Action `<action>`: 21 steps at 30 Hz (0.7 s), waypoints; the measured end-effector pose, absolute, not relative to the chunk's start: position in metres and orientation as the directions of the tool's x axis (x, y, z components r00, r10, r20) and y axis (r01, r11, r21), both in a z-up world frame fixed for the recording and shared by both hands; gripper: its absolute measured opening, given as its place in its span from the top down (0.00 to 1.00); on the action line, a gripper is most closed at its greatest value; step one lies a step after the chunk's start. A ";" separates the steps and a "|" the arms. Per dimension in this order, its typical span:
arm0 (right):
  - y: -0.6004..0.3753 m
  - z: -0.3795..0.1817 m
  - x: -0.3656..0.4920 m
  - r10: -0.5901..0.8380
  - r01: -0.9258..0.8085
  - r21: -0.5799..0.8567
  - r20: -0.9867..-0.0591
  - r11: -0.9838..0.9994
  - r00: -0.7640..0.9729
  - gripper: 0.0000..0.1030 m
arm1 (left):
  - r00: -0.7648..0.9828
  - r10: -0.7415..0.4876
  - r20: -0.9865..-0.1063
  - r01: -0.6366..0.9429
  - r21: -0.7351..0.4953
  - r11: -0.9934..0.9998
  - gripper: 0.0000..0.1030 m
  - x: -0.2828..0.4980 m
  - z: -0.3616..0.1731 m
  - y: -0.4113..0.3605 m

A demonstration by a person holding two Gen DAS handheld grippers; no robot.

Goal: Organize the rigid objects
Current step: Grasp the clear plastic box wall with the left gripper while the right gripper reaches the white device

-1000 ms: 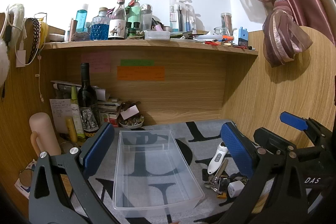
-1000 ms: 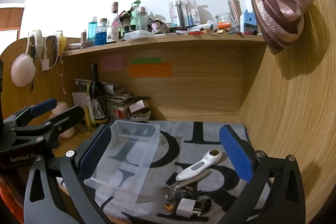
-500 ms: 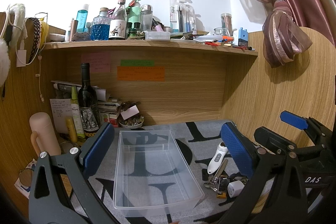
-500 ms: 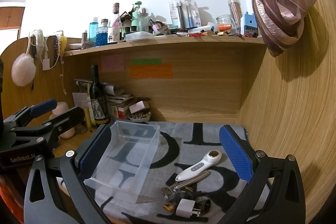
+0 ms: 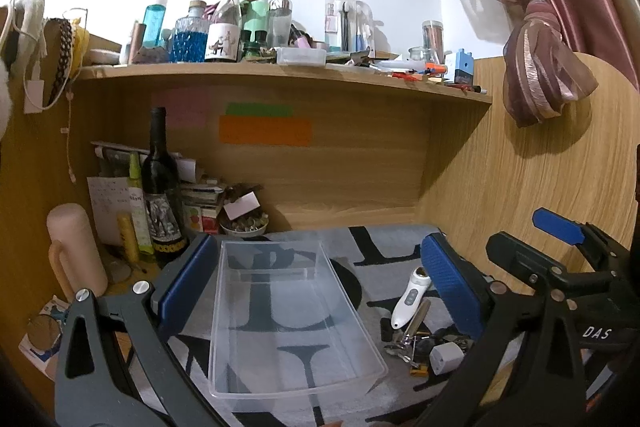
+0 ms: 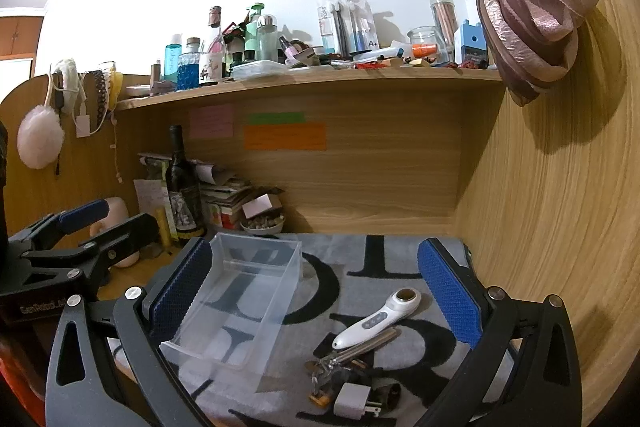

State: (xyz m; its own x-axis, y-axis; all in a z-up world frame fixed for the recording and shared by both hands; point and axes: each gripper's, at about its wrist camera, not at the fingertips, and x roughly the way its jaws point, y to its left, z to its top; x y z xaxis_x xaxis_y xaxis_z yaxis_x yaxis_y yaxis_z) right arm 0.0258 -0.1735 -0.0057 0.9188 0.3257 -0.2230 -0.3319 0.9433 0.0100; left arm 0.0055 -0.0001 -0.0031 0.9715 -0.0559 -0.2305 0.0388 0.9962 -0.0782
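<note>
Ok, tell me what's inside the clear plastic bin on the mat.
Nothing shows inside the clear plastic bin; only the letter-print mat shows through its floor. The left gripper finger hides part of its left wall.

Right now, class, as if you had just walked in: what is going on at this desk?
A person holds two grippers, both open and holding nothing, above a grey mat with black letters. The left gripper frames an empty clear plastic bin. The right gripper faces a small pile beside it: a white handheld device, a metal nail clipper and a white plug adapter. Nothing is sorted yet.
</note>
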 end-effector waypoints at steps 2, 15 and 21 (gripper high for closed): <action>-0.173 -0.007 0.029 0.325 -0.331 0.011 -0.223 0.944 0.919 0.00 | 0.969 -0.054 -0.241 0.035 -0.080 0.996 0.00 0.008 -0.004 0.001; -0.185 -0.029 0.061 0.252 -0.258 0.023 -0.301 0.966 0.919 0.11 | 0.915 -0.021 -0.404 -0.036 -0.133 0.990 0.24 0.049 -0.032 0.046; -0.198 -0.048 0.086 0.207 -0.208 0.042 -0.392 0.977 0.896 0.26 | 0.857 -0.014 -0.514 -0.074 -0.150 0.986 0.47 0.074 -0.051 0.070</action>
State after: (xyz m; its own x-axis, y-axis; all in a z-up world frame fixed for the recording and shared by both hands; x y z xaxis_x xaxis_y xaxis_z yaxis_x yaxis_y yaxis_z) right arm 0.0858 -0.1984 -0.0478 0.8963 0.2072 -0.3920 -0.2077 0.9773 0.0417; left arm 0.0738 0.0695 -0.0510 0.8574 -0.0142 -0.5144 -0.0737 0.9859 -0.1502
